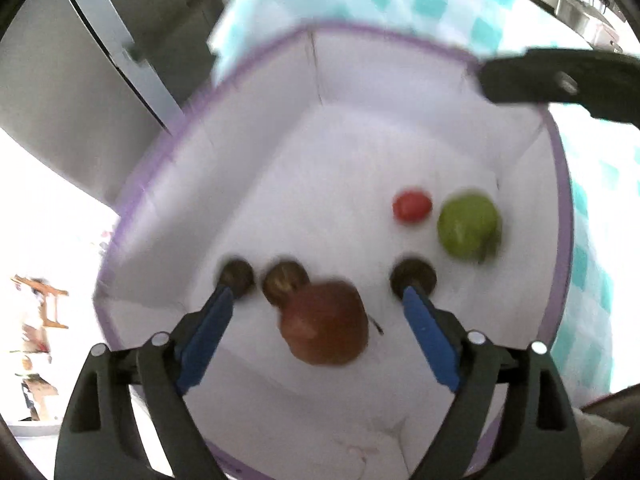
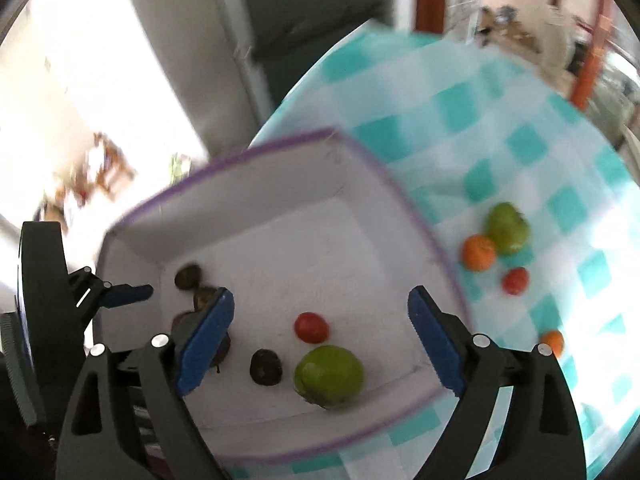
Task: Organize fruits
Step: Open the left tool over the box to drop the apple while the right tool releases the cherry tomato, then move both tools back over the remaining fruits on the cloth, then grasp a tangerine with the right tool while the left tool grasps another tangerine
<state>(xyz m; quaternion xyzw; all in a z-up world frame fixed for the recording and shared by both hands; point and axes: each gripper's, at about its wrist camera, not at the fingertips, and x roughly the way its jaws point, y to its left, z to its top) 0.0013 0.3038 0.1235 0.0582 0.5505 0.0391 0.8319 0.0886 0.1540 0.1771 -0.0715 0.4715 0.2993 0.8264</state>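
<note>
Left gripper [image 1: 324, 292] spread wide above a white fabric bin [image 1: 562, 216] with a purple rim, gripping nothing. Directly between its blue pads [image 1: 208, 336], a reddish-brown apple [image 1: 324, 326], blurred, whether resting on the bin floor or not cannot tell. Just past the apple, a small dark round fruit [image 1: 285, 282]; two more dark ones half hidden behind each fingertip, one left [image 1: 236, 276], one right [image 1: 414, 274]. Farther ahead and to the right, a small red tomato [image 1: 412, 206] beside a green apple [image 1: 468, 226], smooth-skinned. Black bar of the right gripper [image 1: 560, 80] crossing the far right rim.

Right gripper [image 2: 320, 312] likewise wide open and empty, hanging over the same bin [image 2: 400, 184]. Between its fingers: red tomato [image 2: 311, 327], green apple [image 2: 329, 376], one dark fruit [image 2: 266, 367]. Left pad [image 2: 208, 340] covering most of the brown apple and part of the dark fruit cluster [image 2: 188, 276]. Left gripper [image 2: 132, 293] visible at the bin's left wall.

Off to the right, on a teal-and-white checked tablecloth [image 2: 460, 112]: another green apple [image 2: 507, 228] touching an orange [image 2: 479, 253], a small red fruit [image 2: 515, 281] near them, and a second orange [image 2: 552, 342] partly cut off by the right finger. Everything softened by motion blur.
</note>
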